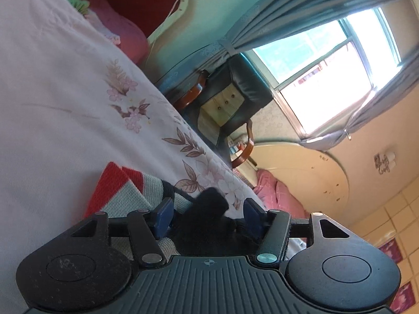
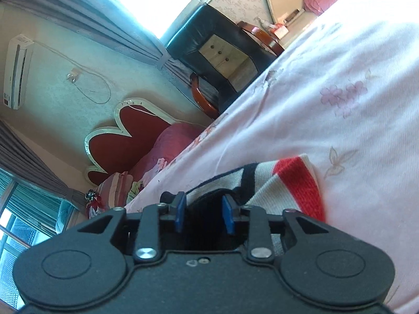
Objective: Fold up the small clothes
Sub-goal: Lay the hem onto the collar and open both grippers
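A small knitted garment with red, cream and navy stripes lies on the pink floral bedsheet. My left gripper is open, its blue pads on either side of a dark navy fold of the garment. In the right wrist view the same striped garment lies on the sheet. My right gripper is open with a dark navy part of the garment between its pads. Whether the pads touch the cloth is hard to tell.
A black armchair with wooden arms stands beside the bed, also in the right wrist view. A red heart-shaped headboard and pink pillows are at the bed's head. Curtained window behind.
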Available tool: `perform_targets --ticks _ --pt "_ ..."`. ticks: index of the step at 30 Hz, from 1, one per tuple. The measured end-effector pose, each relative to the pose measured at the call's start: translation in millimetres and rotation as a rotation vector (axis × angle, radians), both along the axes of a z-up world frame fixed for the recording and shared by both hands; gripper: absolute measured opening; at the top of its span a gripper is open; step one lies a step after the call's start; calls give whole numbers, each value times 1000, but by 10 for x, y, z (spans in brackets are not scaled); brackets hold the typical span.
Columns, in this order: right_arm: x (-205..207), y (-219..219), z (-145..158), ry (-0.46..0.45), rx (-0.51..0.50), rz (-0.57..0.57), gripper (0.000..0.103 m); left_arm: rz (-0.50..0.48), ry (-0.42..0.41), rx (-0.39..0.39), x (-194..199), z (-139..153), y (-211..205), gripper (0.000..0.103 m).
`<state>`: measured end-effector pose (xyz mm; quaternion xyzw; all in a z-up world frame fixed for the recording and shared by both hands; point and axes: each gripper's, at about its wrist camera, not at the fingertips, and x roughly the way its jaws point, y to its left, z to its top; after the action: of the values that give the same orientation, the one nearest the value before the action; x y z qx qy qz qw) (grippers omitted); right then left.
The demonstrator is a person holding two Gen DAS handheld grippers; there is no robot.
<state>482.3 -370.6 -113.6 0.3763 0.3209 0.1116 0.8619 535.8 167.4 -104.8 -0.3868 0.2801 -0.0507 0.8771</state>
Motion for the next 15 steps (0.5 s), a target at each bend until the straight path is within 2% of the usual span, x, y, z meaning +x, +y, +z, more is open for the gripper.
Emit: perform_targets --ticks 1,5,8,9,10,11,12,14,15 --pt "-34 -5 58 -30 -22 -7 52 -35 10 49 56 29 -5 58" --pt "-77 4 207 -59 -121 23 47 -175 63 251 174 117 -164 58" --pt "-49 111 258 -30 -257 85 41 -230 94 387 216 129 -320 57" --pt "-35 167 265 -24 -289 106 39 -233 98 427 218 122 -359 48" --pt "-20 220 263 -15 -319 122 36 -222 109 471 207 122 -397 35" --pt "-4 285 266 -3 -355 137 34 -211 114 502 190 125 -409 29" --pt "9 374 272 14 -408 151 31 -197 113 499 171 116 -388 19" --pt "26 518 270 35 -506 157 25 -164 112 484 135 113 -337 11" --pt "29 606 272 37 -552 155 18 -153 102 483 103 120 -326 7"
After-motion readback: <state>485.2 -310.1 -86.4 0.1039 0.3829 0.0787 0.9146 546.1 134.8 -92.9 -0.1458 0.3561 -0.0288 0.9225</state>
